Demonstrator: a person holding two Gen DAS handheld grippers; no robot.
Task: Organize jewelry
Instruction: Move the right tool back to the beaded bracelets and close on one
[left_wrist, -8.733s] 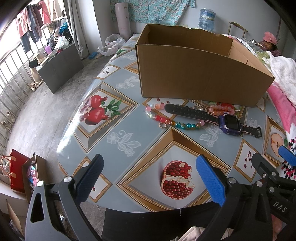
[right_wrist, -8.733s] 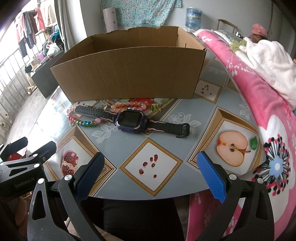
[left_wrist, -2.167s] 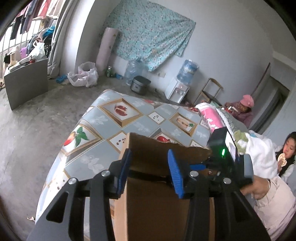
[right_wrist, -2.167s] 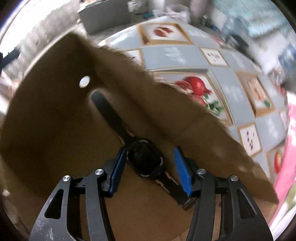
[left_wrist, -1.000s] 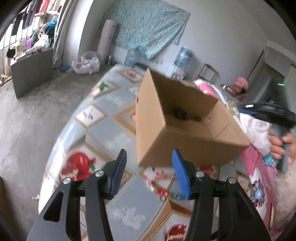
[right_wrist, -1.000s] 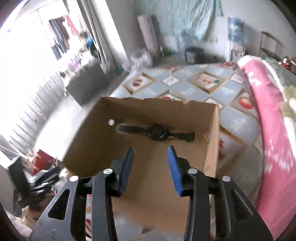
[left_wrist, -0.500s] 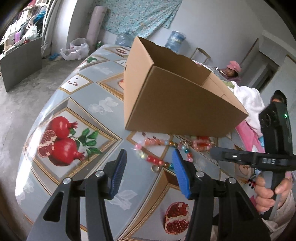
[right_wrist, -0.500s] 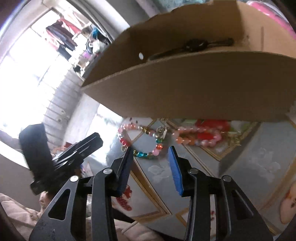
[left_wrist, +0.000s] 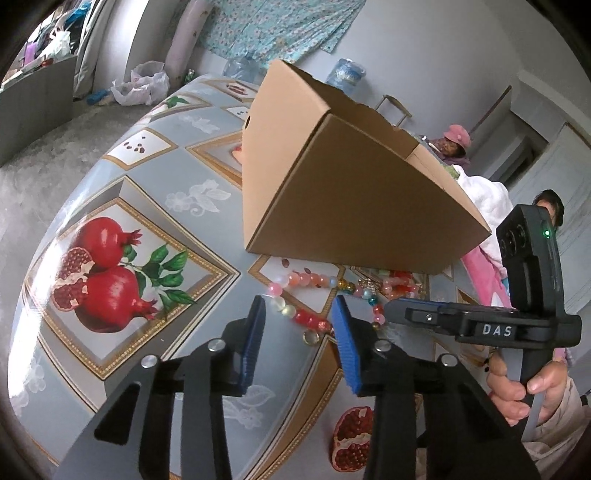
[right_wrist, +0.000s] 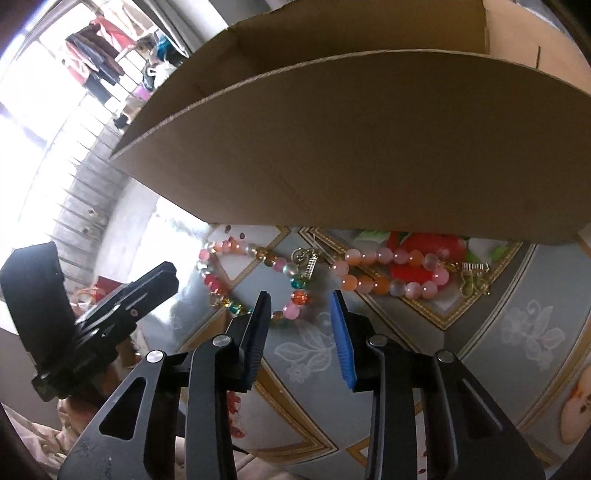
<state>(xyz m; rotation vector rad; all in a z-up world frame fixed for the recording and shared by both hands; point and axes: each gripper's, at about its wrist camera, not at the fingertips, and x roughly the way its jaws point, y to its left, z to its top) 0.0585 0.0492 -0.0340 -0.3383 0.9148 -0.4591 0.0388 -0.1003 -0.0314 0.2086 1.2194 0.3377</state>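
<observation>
**A:** Why is the cardboard box (left_wrist: 354, 192) set at the far side of the table (left_wrist: 155, 229)?

**B:** It is likely meant as the place where the jewelry gets put. Its inside is hidden from both views, so what is in it cannot be told.

**A:** Where is the jewelry found?

**B:** Two strings of beads are laid on the table, right in front of the box wall. The colourful bead bracelet (right_wrist: 236, 280) is curled in a loop on the left. The pink bead bracelet (right_wrist: 391, 275) is stretched out beside it, with a gold charm at its end. Whether the two are touched by each other cannot be told.

**A:** Why are both tongs pointed down there?

**B:** The colourful loop seems to be aimed at from two sides. The left gripper (left_wrist: 297, 319) is held over the near part of the loop, and red and clear beads are seen between its blue pads. The right gripper (right_wrist: 301, 310) is held over the other side, with pink and orange beads seen in its gap.

**A:** Is anything held yet?

**B:** No. Both pairs of jaws have just been closed a bit, and are kept partly apart. The beads are not pressed by any pad, so nothing is gripped.

**A:** Why is the gap kept small?

**B:** Beads are little and round. A thin string is probably caught more easily that way, and can slip out if pinched badly.
</observation>
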